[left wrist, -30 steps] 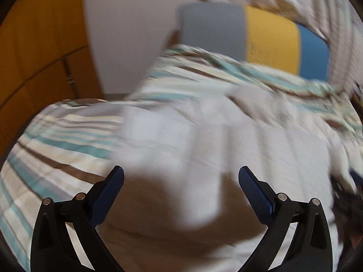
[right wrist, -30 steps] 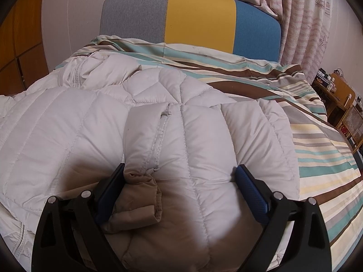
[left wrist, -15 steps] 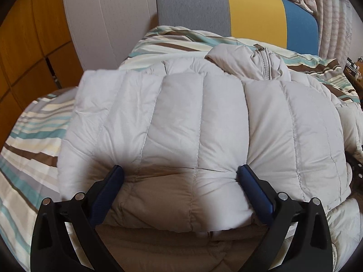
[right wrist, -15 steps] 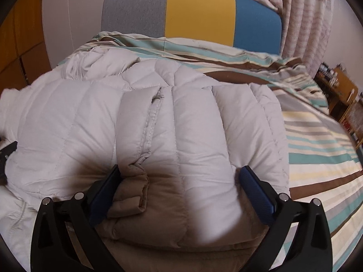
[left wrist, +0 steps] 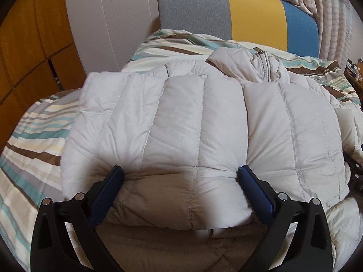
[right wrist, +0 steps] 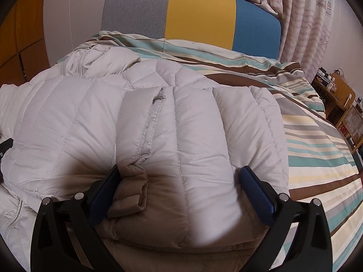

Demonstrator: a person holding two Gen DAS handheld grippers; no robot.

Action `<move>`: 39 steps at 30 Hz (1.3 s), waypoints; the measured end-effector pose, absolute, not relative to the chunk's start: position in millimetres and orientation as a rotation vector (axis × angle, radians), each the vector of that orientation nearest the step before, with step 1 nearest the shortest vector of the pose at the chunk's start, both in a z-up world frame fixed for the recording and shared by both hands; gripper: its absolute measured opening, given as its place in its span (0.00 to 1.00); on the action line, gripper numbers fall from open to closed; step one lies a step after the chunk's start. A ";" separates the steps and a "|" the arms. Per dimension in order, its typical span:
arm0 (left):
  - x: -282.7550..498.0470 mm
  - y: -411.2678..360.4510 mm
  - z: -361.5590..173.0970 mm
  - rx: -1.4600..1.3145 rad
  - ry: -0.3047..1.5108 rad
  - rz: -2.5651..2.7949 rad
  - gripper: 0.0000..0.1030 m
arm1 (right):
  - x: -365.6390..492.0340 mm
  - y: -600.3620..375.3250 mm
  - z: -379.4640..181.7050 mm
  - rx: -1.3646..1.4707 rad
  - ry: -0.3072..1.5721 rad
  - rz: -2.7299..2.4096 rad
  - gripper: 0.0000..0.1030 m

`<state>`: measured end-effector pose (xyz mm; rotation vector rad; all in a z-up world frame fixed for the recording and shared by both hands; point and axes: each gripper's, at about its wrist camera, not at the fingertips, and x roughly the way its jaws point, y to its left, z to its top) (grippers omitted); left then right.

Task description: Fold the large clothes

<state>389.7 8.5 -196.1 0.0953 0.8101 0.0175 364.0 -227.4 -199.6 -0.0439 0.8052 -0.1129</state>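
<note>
A pale grey quilted puffer jacket [left wrist: 192,122] lies on the striped bed, its lower part folded up over the body, collar and zipper [left wrist: 263,63] toward the headboard. My left gripper [left wrist: 180,176] is open, its blue fingers [left wrist: 109,190] straddling the folded edge and pressing into the padding. The jacket also shows in the right wrist view [right wrist: 181,136], with a zipper seam [right wrist: 149,131] running down the fold. My right gripper [right wrist: 181,176] is open, its fingers [right wrist: 256,192] either side of the folded edge.
The striped bedspread [right wrist: 317,158] spreads right and left [left wrist: 34,136] of the jacket. A grey, yellow and blue headboard [right wrist: 199,15] stands at the far end. Orange wardrobe doors [left wrist: 27,45] are on the left; wooden shelves [right wrist: 340,99] on the right by curtains.
The left gripper swung quickly over the jacket from a blurred view and settled on the folded edge. The right gripper pushed slightly forward over the fold. Both stayed open.
</note>
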 end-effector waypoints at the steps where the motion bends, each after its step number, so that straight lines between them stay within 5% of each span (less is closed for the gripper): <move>1: 385.0 6.9 -193.6 0.108 0.801 0.023 0.97 | 364.1 -227.5 -199.6 -0.044 0.805 -0.113 0.98; 15: 301.2 48.2 -169.0 -0.106 0.866 0.079 0.97 | 353.6 -239.5 -184.0 0.017 0.860 -0.070 0.98; 39: 117.4 140.0 -169.2 -0.126 0.795 0.183 0.97 | 84.8 -331.4 -152.6 0.261 0.858 -0.035 0.81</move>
